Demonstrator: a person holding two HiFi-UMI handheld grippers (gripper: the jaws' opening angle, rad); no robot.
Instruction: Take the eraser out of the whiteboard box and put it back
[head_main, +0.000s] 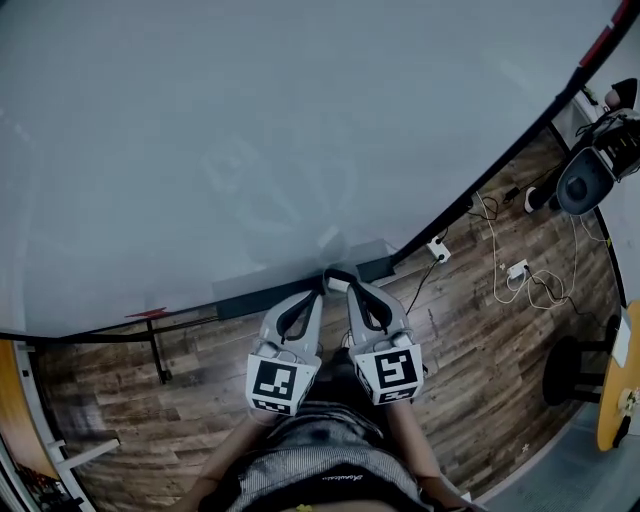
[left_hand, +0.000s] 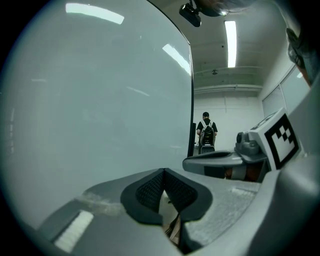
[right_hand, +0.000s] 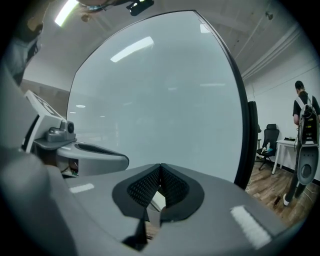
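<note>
The big whiteboard (head_main: 250, 130) fills most of the head view. A dark grey box (head_main: 250, 297) runs along its lower edge. My left gripper (head_main: 322, 284) and right gripper (head_main: 337, 281) sit side by side, tips close together at the box. Both are shut. In the left gripper view the left gripper's (left_hand: 164, 172) pads meet in front of the board, with nothing between them. The right gripper's (right_hand: 160, 167) black pads meet the same way in its own view. A small pale patch shows behind each pair of pads. I cannot make out the eraser as such.
The board's black frame (head_main: 500, 165) slants down to a wooden floor (head_main: 480, 340) with white cables and sockets (head_main: 517, 270). A black stand leg (head_main: 155, 350) is at the left, an office chair (head_main: 585, 180) at the far right. A person with a backpack (left_hand: 207, 131) stands far off.
</note>
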